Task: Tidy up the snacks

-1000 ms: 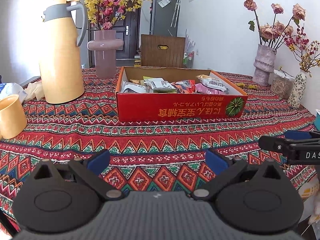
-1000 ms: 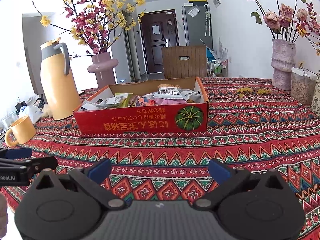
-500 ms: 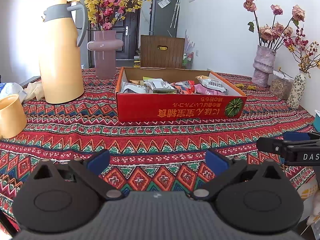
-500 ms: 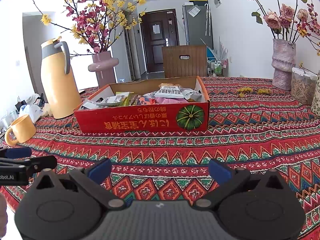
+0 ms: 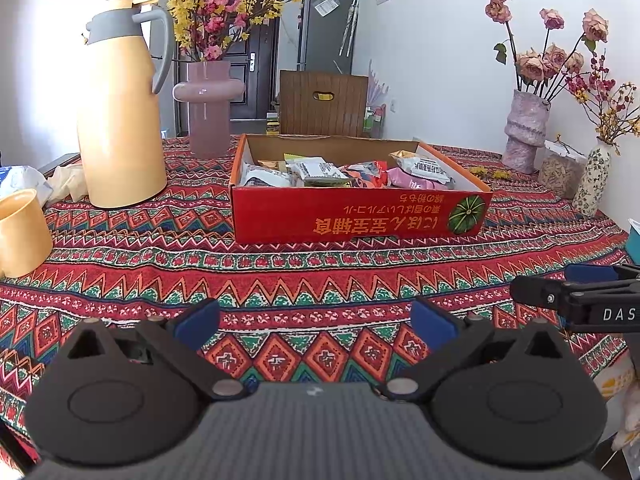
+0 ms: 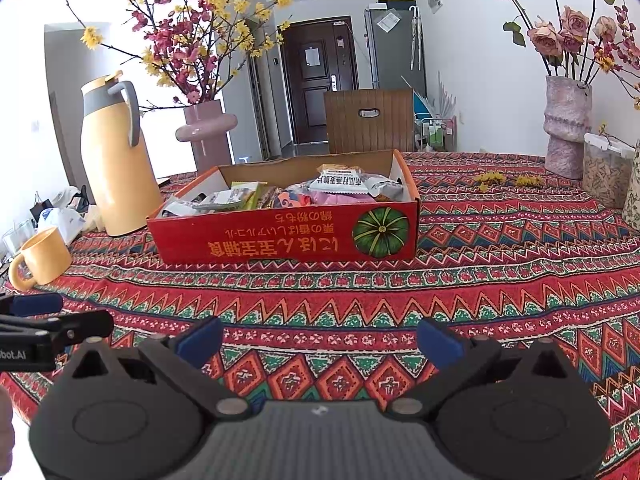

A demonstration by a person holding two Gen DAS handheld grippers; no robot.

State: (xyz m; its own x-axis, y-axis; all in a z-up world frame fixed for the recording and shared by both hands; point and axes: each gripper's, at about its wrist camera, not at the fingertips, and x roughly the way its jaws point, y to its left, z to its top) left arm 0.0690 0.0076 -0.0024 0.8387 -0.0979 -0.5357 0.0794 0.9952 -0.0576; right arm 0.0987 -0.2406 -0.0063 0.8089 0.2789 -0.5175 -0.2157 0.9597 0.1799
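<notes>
A shallow red cardboard box (image 5: 360,220) (image 6: 280,240) with a green pumpkin picture stands mid-table, holding several snack packets (image 5: 340,170) (image 6: 340,186). My left gripper (image 5: 316,322) hovers open over the patterned cloth, well short of the box, with nothing between its blue pads. My right gripper (image 6: 320,338) is likewise open and empty, near the front of the table. Each gripper's fingers show at the edge of the other's view: the right one (image 5: 576,292) and the left one (image 6: 48,320).
A tall yellow thermos jug (image 5: 120,120) (image 6: 116,164) and a pink vase of blossoms (image 5: 208,108) stand left of the box. A yellow mug (image 5: 20,232) (image 6: 42,256) sits front left. Vases (image 6: 566,128) and a clear jar (image 6: 606,176) line the right wall.
Both grippers have stayed open; the views have shifted only slightly, with the box appearing a little lower in the right wrist view.
</notes>
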